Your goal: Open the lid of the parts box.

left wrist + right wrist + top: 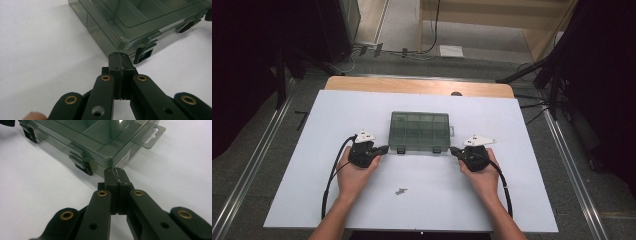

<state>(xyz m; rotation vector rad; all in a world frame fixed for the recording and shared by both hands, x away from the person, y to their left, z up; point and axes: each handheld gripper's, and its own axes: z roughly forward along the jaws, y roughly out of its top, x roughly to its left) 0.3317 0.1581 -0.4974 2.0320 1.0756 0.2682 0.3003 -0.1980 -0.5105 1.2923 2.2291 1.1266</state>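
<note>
Black left tongs and right tongs pressed together, tips at smoky compartment box near corners

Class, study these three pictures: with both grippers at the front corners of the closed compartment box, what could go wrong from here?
1. Both grippers, left gripper and right gripper, are shut; nudging could slide the compartment box across the smooth white board.
2. Shut tips may slip off the small latches.
3. The loose small parts could get swept by a forearm.

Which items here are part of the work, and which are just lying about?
In the job: smoky clear plastic compartment box, lid closed; left tongs and right tongs, both shut beside its front corners.
Lying about: small dark metal bits on the white board.
</note>
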